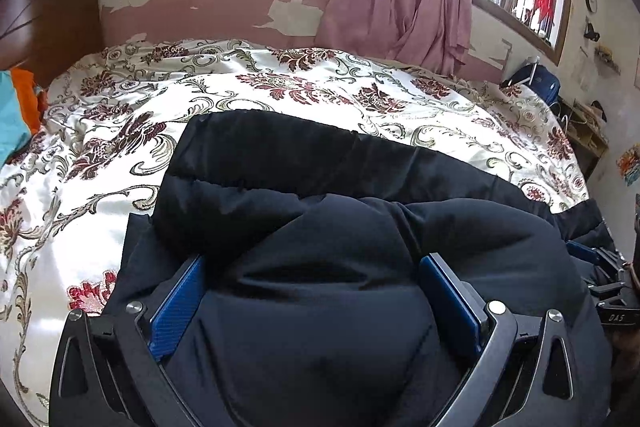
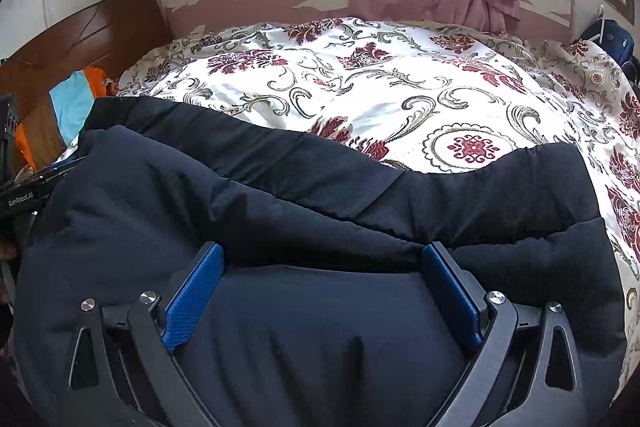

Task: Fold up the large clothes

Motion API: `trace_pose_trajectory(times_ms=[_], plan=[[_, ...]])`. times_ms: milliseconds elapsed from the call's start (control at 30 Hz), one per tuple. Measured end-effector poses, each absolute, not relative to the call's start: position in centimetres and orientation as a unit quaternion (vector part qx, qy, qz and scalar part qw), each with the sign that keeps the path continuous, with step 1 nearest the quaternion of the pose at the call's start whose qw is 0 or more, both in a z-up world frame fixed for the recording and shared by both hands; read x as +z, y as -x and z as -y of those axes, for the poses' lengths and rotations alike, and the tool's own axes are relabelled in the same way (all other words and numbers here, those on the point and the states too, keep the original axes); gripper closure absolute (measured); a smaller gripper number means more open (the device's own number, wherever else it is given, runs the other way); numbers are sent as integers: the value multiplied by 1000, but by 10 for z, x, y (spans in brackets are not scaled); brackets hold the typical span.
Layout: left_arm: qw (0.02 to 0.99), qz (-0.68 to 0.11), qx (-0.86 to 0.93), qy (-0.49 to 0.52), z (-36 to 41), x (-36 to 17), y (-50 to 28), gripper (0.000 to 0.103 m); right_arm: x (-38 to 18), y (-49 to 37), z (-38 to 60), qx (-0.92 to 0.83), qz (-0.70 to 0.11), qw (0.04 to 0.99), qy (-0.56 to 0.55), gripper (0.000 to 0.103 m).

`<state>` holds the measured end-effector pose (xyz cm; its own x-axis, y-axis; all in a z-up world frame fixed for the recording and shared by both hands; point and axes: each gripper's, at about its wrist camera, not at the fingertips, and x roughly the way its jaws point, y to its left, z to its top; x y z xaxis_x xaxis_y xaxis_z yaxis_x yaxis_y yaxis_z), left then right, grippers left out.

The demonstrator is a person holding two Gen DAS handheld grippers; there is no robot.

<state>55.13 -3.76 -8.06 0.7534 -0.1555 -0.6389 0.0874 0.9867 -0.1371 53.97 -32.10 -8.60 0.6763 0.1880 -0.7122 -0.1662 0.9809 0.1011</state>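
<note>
While the bulky dark navy padded coat [image 1: 320,227] lies across the near side of the floral satin bedspread [image 1: 120,155], one layer already looks doubled over, so I judge the fold partly made. Left tongs [image 1: 312,291] and right tongs [image 2: 322,283] both stand spread, puffy cloth bulging between their blue pads without being pinched. Further folding and flattening seem left.

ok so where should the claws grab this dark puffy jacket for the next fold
Probably the near padded edge of the jacket, one claw toward each end, coming from the near side. It lies wide across the floral bedspread, and the thick roll bulging between the open jaws gives bulk to pinch.
</note>
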Motion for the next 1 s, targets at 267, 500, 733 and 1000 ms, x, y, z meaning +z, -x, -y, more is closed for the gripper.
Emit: trace_pose_trajectory(times_ms=[267,500,733,1000], plan=[[937,-344,-57,37,40,-82,-550,0,-87,-538,321,95,-391,915,-12,7],[937,-343,-55,34,42,-83,-550,0,-87,-538,321,96,-391,915,-13,6],[939,-337,-57,35,41,-83,-548,0,-87,-533,323,95,-379,921,-13,7],[943,-307,-97,87,20,-80,-537,0,-82,-521,318,80,-356,931,7,5]])
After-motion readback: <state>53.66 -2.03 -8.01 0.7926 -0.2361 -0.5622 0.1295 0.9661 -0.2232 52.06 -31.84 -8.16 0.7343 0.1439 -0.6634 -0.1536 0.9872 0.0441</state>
